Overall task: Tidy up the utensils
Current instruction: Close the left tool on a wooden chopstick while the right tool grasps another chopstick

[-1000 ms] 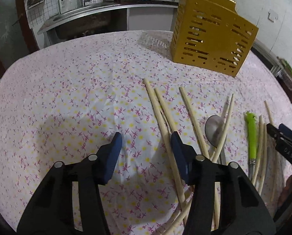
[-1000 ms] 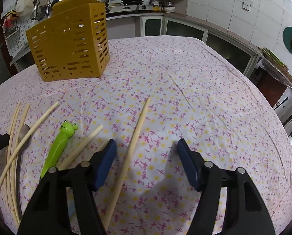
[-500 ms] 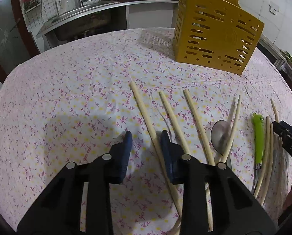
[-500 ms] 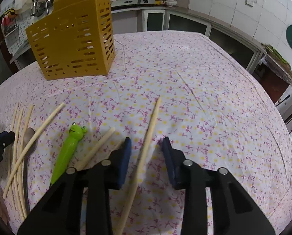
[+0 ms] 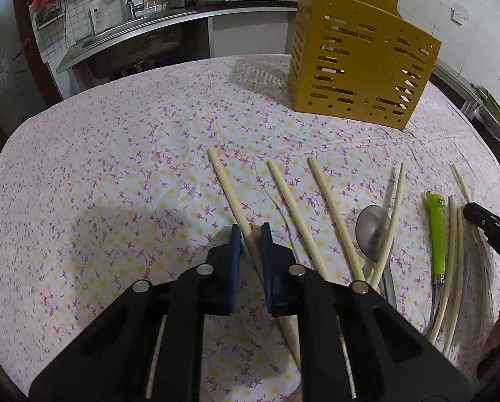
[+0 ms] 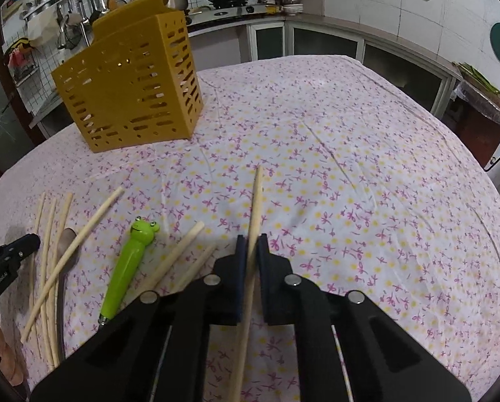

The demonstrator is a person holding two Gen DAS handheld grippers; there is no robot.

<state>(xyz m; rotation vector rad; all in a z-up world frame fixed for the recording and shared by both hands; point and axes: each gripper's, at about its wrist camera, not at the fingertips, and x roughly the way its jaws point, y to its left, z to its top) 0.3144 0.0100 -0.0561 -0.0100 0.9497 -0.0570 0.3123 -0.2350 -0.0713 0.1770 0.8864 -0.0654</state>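
So both grippers have a chopstick each right now. The left gripper (image 5: 250, 234) has its blue pads still squeezing in on a pale wooden chopstick (image 5: 228, 191), the one farthest out from the yellow slotted utensil holder (image 5: 360, 63) on that side; two more chopsticks (image 5: 293, 207) lie just beside it, angled toward the holder. The right gripper (image 6: 251, 244) is clamped tight on another chopstick (image 6: 256, 201), whose thin tip points up the table, off to the right of the holder. Near that one there's a green frog-headed utensil handle (image 6: 129, 261), and a metal spoon (image 5: 374, 231) sits under some crossed chopsticks. All of it is on a white tablecloth (image 6: 350, 184) with little pink and yellow flowers. The holder stands upright at the far side, with a kitchen counter (image 5: 183, 20), sink and pots behind it, plus white tiled walls.
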